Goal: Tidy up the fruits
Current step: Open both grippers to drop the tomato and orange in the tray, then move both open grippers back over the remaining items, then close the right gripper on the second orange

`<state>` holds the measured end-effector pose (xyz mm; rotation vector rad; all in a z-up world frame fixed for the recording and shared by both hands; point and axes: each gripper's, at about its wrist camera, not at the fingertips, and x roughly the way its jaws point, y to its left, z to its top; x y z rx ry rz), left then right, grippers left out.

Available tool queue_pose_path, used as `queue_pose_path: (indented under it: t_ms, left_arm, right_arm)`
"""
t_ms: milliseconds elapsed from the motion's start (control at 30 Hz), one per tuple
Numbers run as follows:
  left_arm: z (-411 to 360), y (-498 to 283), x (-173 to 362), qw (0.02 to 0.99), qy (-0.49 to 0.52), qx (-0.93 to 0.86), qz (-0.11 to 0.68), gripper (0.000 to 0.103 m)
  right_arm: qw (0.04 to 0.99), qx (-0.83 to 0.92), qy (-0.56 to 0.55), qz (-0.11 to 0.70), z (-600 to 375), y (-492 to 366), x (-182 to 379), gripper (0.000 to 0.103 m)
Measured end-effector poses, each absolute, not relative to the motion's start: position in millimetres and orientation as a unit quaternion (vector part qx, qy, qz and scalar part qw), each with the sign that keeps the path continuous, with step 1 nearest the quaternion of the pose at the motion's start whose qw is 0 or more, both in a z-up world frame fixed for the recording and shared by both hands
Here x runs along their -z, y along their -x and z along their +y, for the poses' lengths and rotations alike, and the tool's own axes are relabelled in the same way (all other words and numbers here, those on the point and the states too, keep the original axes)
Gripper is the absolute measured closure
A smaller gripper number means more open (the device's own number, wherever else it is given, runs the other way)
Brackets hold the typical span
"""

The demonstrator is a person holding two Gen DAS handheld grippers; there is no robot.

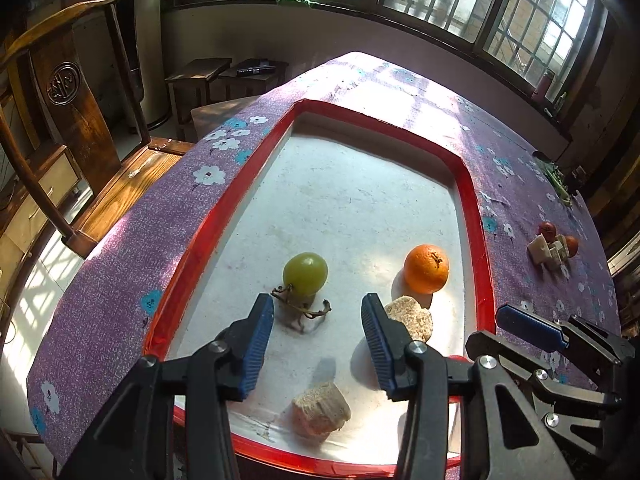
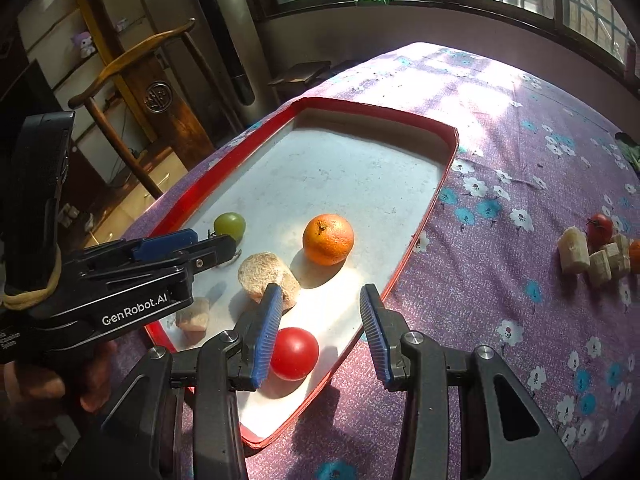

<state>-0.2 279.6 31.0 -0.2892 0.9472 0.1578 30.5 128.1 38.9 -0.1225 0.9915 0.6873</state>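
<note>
Wooden chair (image 1: 68, 128) at left; purple floral tablecloth (image 1: 120, 264) carries a red-rimmed tray (image 1: 476, 240), barred windows (image 1: 500, 4) far behind. Tray holds green grape (image 1: 305, 273), orange (image 1: 426, 269) and red tomato (image 2: 294, 354). Left gripper (image 1: 318, 344) and right gripper (image 2: 320, 334) both partly open, empty; loose fruit pieces (image 2: 592, 252) lie far right.

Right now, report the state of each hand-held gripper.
Left hand-held gripper: open, holding nothing.
Right hand-held gripper: open, holding nothing.

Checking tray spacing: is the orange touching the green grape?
Apart. The left wrist view shows the orange and green grape separated by bare white floor of the red-rimmed tray.
</note>
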Motion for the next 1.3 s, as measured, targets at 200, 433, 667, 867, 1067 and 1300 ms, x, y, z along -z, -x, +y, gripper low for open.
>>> queue_pose_path:
  t_ms: [200,433,667,867,1067,1300]
  left_arm:
    - [249,5,-43,0.883,0.124,-0.064,0.448,0.052]
    - [191,-1,-51,0.886,0.090,-0.017,0.455,0.049]
    - [136,-7,-52,0.881,0.057,0.019,0.470,0.042]
    - [108,-11,-48,0.872,0.039,0.033,0.487,0.036]
    - [93,-22,-42,0.865,0.007,0.030,0.500,0.036]
    - [86,-44,-38,0.860,-0.004,0.017,0.510,0.036]
  right_arm:
    - [0.825,-0.314,0.051,0.467,103,-17,-41,0.063]
    - [0.833,-0.285,0.026,0.473,52,-10,-40,0.063]
    - [0.846,-0.236,-0.025,0.478,-16,-22,-35,0.063]
    - [0.864,-0.180,-0.073,0.465,-91,-55,-36,0.062]
    - [0.877,-0.148,-0.101,0.445,-148,-119,-38,0.057]
    - [0.868,-0.157,-0.131,0.453,-153,-176,-15,0.056]
